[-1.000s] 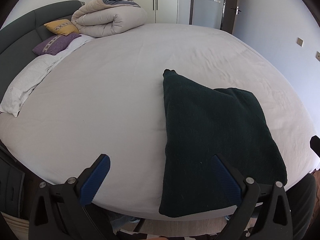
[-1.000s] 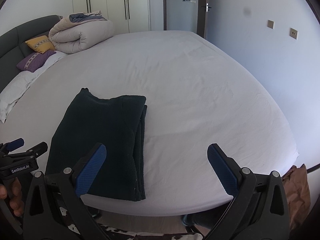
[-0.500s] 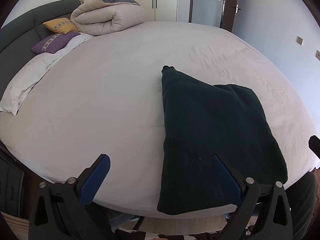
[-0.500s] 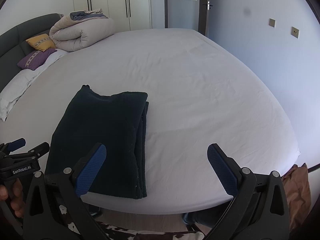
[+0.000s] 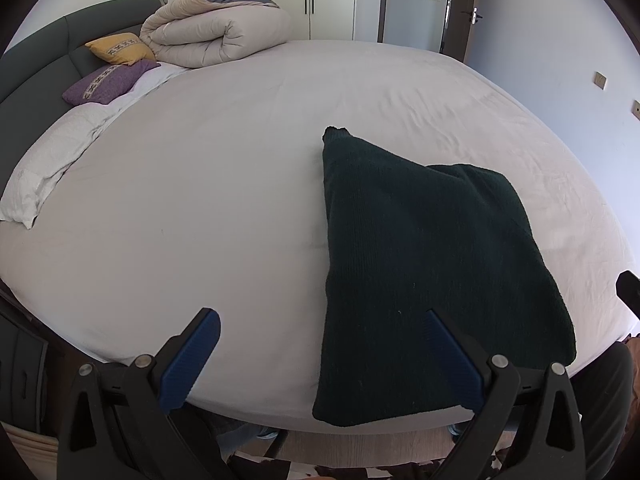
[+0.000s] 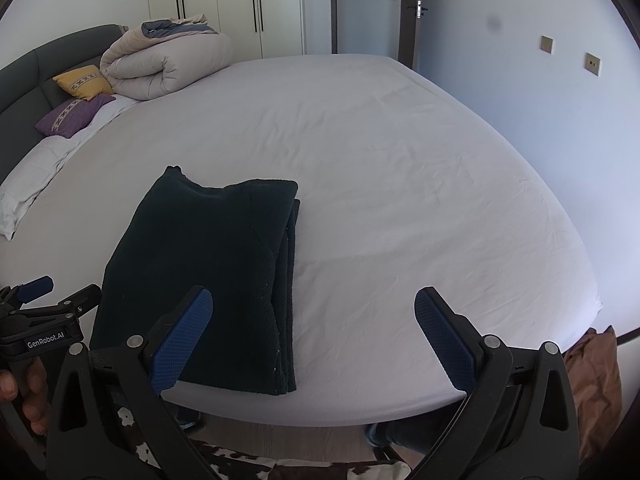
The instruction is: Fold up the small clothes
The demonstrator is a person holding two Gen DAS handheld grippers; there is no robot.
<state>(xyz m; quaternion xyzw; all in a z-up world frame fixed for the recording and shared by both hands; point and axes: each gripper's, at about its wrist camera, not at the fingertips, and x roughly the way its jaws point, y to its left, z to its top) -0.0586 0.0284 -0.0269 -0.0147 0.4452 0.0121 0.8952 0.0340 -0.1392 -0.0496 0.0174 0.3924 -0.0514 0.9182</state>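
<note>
Folded sweater point(image 6: 208, 276) lies on the bed point(image 6: 400, 184) at seven o'clock; left gripper point(image 5: 320, 356) and right gripper point(image 6: 312, 336) both gape, empty.

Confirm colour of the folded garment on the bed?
Very dark green, near black folded garment; left wrist view shows it best.

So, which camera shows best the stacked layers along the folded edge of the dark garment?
The right wrist view: the dark garment shows its layered right edge clearly there. The left wrist view shows mainly its flat top; the layers are hidden.
</note>
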